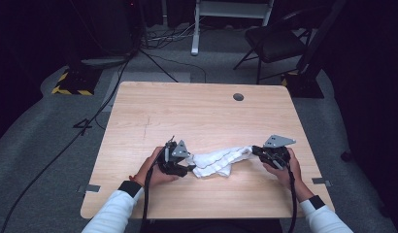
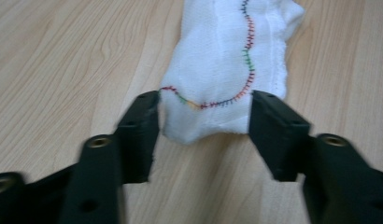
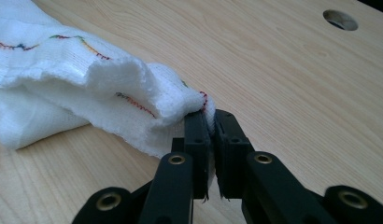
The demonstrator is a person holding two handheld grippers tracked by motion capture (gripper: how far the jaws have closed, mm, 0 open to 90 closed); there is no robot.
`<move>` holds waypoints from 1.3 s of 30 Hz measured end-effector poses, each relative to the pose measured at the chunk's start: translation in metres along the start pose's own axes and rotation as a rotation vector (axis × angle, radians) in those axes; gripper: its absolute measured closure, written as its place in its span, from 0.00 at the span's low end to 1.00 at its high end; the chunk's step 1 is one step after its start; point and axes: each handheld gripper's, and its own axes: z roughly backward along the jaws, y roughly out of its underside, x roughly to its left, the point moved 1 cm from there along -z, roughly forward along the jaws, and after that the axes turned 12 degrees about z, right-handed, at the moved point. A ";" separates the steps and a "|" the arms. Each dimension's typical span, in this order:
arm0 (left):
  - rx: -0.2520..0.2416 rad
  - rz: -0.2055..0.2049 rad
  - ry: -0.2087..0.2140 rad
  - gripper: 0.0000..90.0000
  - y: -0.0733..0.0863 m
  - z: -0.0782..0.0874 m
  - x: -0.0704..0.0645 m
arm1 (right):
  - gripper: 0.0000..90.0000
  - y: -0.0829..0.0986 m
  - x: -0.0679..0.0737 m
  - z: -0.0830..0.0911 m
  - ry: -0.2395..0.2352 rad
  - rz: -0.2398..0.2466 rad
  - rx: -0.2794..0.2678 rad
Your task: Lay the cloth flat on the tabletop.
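1. Pale wooden worktop (image 1: 202, 111), dark room behind
2. White cloth (image 1: 217, 161) lies bunched at the near middle; soft, light, limp
3. Right gripper (image 3: 212, 122) pinches its right end; left gripper (image 2: 203, 116) wide around the left end – grip hems

We've got a light wood worktop (image 1: 197, 116) with a round cable hole (image 1: 238, 97) near its far edge. Behind it on the grey floor (image 1: 37, 141) sit a black folding chair (image 1: 277, 43), loose cables (image 1: 163, 36) and a yellow-black striped base (image 1: 73, 82).
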 end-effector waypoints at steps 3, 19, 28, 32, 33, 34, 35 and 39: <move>-0.038 -0.037 -0.006 0.32 0.002 0.006 -0.009 | 0.92 0.002 -0.001 -0.004 0.004 -0.008 0.014; 0.048 -0.106 0.041 0.46 -0.005 -0.026 -0.026 | 0.59 0.005 -0.010 0.008 0.033 -0.022 0.042; 0.033 -0.085 0.044 0.74 -0.003 -0.018 -0.016 | 0.52 0.009 0.002 0.030 -0.078 0.012 -0.060; 0.008 -0.081 0.068 0.53 -0.002 -0.012 -0.019 | 0.48 0.011 0.012 0.017 -0.114 0.054 -0.023; 0.018 -0.078 0.074 0.43 -0.001 -0.012 -0.021 | 0.47 0.012 0.013 0.013 -0.112 0.058 -0.005; 0.025 -0.076 0.075 0.35 -0.001 -0.014 -0.023 | 0.46 0.013 0.013 0.008 -0.113 0.056 0.005; 0.030 -0.077 0.078 0.28 0.000 -0.016 -0.024 | 0.47 0.013 0.012 0.005 -0.108 0.048 0.015; 0.053 -0.086 0.061 0.20 0.001 -0.028 -0.026 | 0.59 0.019 0.011 -0.006 -0.085 0.055 0.059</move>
